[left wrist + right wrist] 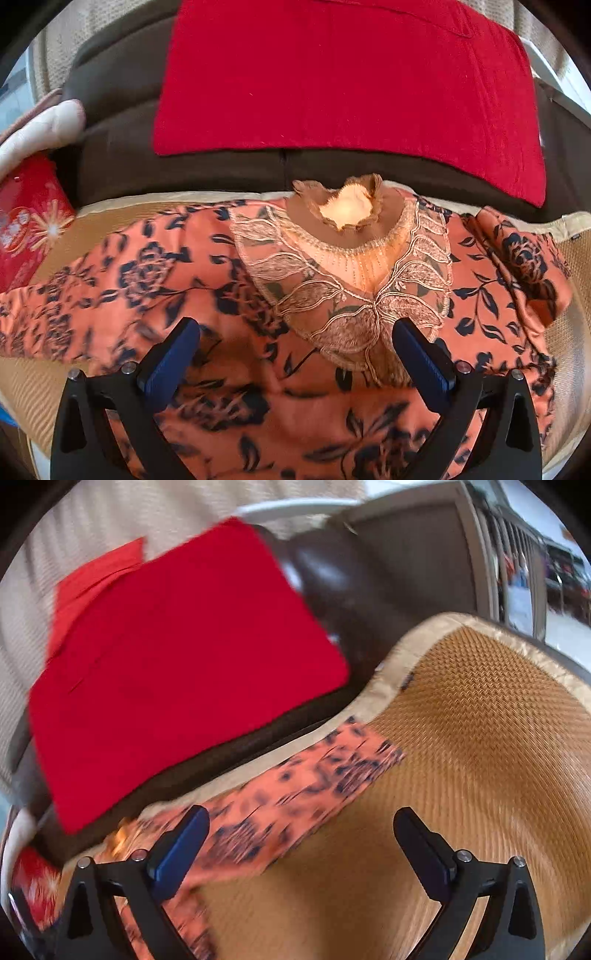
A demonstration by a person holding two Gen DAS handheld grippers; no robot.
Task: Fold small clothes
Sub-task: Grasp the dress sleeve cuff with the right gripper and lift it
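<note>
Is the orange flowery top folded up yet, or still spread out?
Spread out. The orange top lies flat on the woven mat, both sleeves stretched sideways, collar showing. Both claws are open, holding nothing.

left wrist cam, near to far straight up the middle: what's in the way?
Open left gripper → orange floral garment → its lace collar → brown neck ruffle → dark brown sofa back → red cloth.
</note>
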